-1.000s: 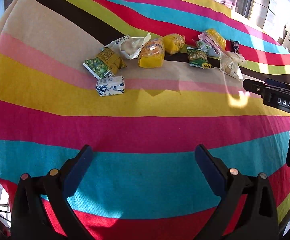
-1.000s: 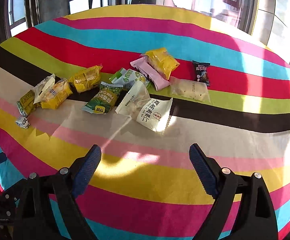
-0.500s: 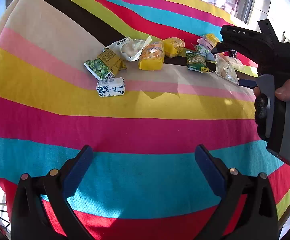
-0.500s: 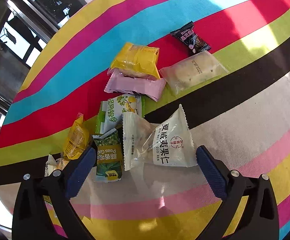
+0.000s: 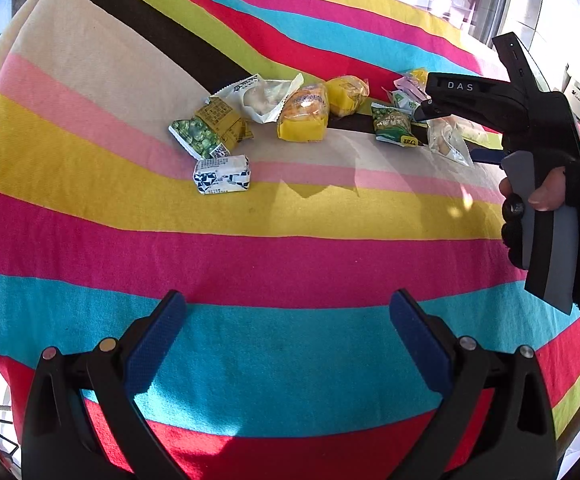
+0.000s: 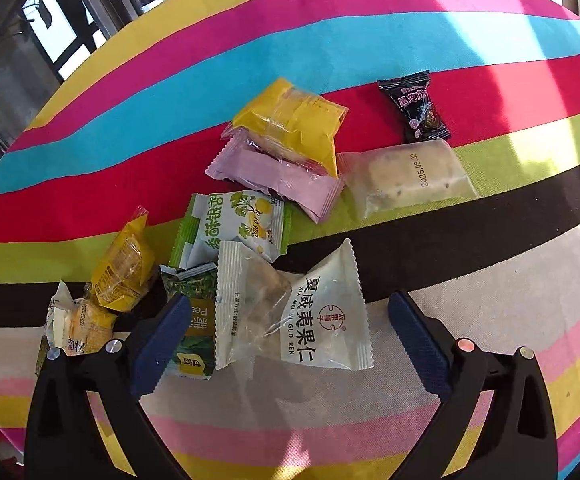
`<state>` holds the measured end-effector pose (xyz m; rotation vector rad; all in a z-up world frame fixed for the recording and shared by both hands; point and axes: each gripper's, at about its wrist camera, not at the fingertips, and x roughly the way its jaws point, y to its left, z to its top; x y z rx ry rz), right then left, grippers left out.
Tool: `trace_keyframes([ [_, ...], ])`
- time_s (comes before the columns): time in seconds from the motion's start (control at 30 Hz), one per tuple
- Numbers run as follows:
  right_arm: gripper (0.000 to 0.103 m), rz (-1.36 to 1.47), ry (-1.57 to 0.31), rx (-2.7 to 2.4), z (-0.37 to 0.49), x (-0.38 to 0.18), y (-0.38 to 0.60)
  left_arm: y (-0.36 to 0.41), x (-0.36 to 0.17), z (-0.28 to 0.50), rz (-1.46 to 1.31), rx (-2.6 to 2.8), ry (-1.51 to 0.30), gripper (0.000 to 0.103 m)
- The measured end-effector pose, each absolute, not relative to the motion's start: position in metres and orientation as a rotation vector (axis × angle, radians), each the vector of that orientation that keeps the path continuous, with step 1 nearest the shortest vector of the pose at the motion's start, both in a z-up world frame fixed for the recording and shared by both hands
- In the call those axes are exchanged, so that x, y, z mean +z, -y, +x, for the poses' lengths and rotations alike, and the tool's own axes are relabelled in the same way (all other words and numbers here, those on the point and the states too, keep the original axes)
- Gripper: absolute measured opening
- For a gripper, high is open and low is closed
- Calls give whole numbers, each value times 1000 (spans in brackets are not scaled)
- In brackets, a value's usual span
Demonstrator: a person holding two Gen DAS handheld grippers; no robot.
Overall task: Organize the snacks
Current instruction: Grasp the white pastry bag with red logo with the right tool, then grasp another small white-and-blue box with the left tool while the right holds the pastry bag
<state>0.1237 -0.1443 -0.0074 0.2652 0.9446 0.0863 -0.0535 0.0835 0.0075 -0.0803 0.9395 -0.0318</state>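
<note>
Several snack packets lie in a row on a striped tablecloth [image 5: 290, 240]. My right gripper [image 6: 285, 320] is open, its jaws on either side of a white macadamia packet [image 6: 310, 312], just above it. Near it lie a green pea packet [image 6: 193, 312], a white-green ginkgo packet [image 6: 233, 224], a pink wafer packet [image 6: 277, 176], a yellow packet [image 6: 294, 124], a clear cake packet [image 6: 406, 176] and a black candy [image 6: 414, 108]. My left gripper [image 5: 285, 324] is open and empty, low over the cloth's near edge. In the left wrist view the right gripper [image 5: 446, 136] hangs over the right end of the row.
In the left wrist view a blue-white packet [image 5: 221, 174], a green-yellow pea packet [image 5: 209, 132], a white packet [image 5: 261, 98] and two yellow cake packets [image 5: 304, 114] lie at the left of the row. Windows stand behind the table [image 6: 69, 36].
My right gripper has moved forward and down over the snacks until its jaws flank the white macadamia packet. My left gripper has barely moved.
</note>
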Motion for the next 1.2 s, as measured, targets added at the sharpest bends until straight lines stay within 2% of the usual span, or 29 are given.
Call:
trace_keyframes([
  [0.07, 96, 196, -947, 72, 120, -9, 138, -84, 8, -54, -78, -31, -940, 101],
  [0.1, 92, 165, -948, 58, 119, -10, 132, -83, 8, -54, -76, -30, -941, 101],
  [0.17, 59, 96, -918, 19, 115, -8, 125, -83, 8, -53, -73, -30, -942, 101],
  [0.2, 49, 91, -904, 32, 111, -6, 122, -83, 8, -52, -73, -30, -942, 101],
  [0.23, 46, 109, -908, 48, 107, -5, 121, -83, 8, -52, -72, -30, -942, 101],
  [0.43, 46, 153, -794, 198, 34, 5, 139, -83, 7, -52, -71, -29, -942, 101],
  [0.63, 46, 189, -786, 247, -20, 7, 170, -82, 7, -51, -66, -26, -944, 101],
  [0.83, 46, 238, -801, 225, -35, -10, 179, -81, 7, -49, -60, -27, -948, 101],
  [1.1, 47, 201, -798, 231, -34, -12, 173, -122, 15, -58, -333, -137, -904, 101],
  [1.2, 47, 248, -818, 227, -32, -16, 180, -130, 21, -41, -343, -61, -899, 101],
])
